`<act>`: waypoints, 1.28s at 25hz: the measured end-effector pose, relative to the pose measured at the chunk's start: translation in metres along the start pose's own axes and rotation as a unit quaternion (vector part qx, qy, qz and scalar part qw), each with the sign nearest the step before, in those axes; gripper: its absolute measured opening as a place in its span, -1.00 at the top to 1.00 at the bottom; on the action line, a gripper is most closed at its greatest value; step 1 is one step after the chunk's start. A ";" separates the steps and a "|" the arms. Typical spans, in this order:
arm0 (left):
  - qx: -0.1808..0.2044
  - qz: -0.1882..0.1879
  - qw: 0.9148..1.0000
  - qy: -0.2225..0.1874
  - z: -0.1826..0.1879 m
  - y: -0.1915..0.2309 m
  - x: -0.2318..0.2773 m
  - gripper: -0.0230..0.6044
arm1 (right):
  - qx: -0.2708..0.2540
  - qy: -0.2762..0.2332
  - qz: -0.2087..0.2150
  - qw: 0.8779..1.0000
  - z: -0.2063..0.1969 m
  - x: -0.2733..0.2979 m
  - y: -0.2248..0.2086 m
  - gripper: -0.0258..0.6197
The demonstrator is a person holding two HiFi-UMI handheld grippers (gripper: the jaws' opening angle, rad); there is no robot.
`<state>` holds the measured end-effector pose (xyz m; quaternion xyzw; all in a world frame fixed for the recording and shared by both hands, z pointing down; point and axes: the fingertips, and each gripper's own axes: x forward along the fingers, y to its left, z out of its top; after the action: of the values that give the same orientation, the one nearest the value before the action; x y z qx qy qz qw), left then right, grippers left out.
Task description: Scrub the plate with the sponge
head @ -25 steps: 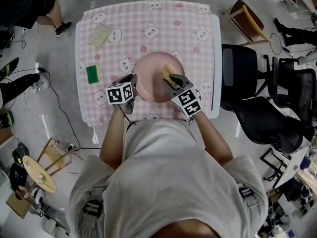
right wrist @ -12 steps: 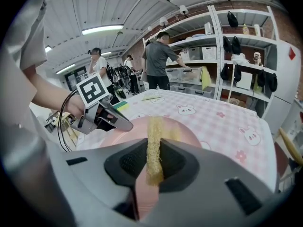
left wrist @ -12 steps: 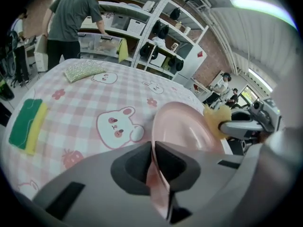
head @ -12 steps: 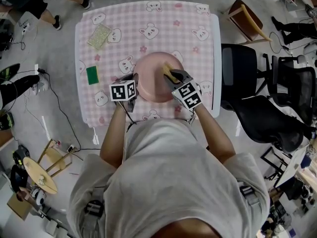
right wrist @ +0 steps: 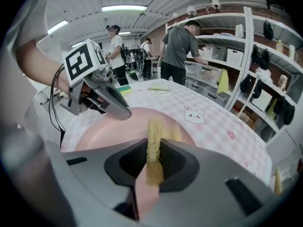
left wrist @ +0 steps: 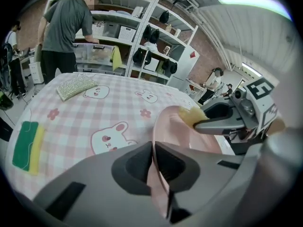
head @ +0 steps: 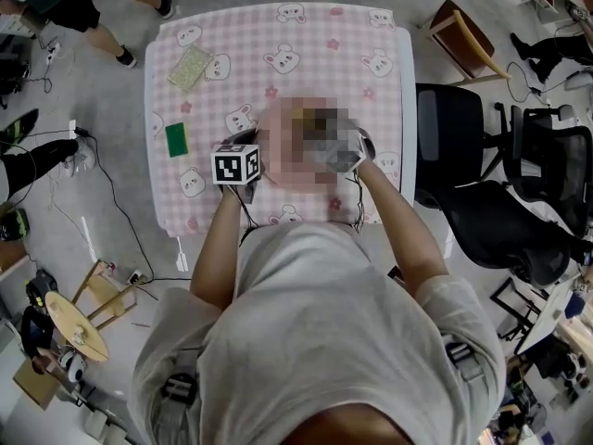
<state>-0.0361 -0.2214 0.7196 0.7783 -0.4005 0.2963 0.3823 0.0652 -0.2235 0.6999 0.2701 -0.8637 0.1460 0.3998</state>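
A pink plate (left wrist: 176,126) stands tilted above the pink checked tablecloth (head: 278,35). My left gripper (left wrist: 154,162) is shut on its near rim; its marker cube shows in the head view (head: 236,167). My right gripper (right wrist: 152,162) is shut on a yellow sponge (right wrist: 154,136), whose far end lies against the plate's inner face (right wrist: 113,126). From the left gripper view the sponge (left wrist: 191,116) sits at the plate's upper rim in the right gripper (left wrist: 215,123). In the head view a mosaic patch covers the plate and the right gripper.
A green sponge (head: 175,140) and a glittery yellow-green pad (head: 189,66) lie on the table's left side. Black office chairs (head: 463,156) and a wooden chair (head: 463,35) stand to the right. A person (left wrist: 66,27) stands at shelves beyond the table.
My right gripper has slid the sponge away from me across the plate. My left gripper still holds the rim, shifted slightly forward. A person at the top left has walked along.
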 end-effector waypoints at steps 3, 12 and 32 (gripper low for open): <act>0.012 0.000 1.000 -0.004 0.004 -0.003 -0.002 0.84 | -0.009 0.020 0.008 1.000 0.002 0.016 -0.002 0.71; 0.016 -0.006 1.000 0.002 0.012 -0.005 -0.005 0.84 | 0.001 0.034 0.022 0.999 0.015 0.037 0.010 0.70; 0.003 -0.006 1.000 0.022 0.005 -0.002 -0.001 0.84 | -0.095 0.079 0.202 0.971 -0.010 0.029 0.122 0.71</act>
<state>-0.0338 -0.2243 0.7156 0.7749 -0.3869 0.3119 0.3905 -0.0150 -0.1299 0.7240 0.0382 -0.8759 0.1619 0.4530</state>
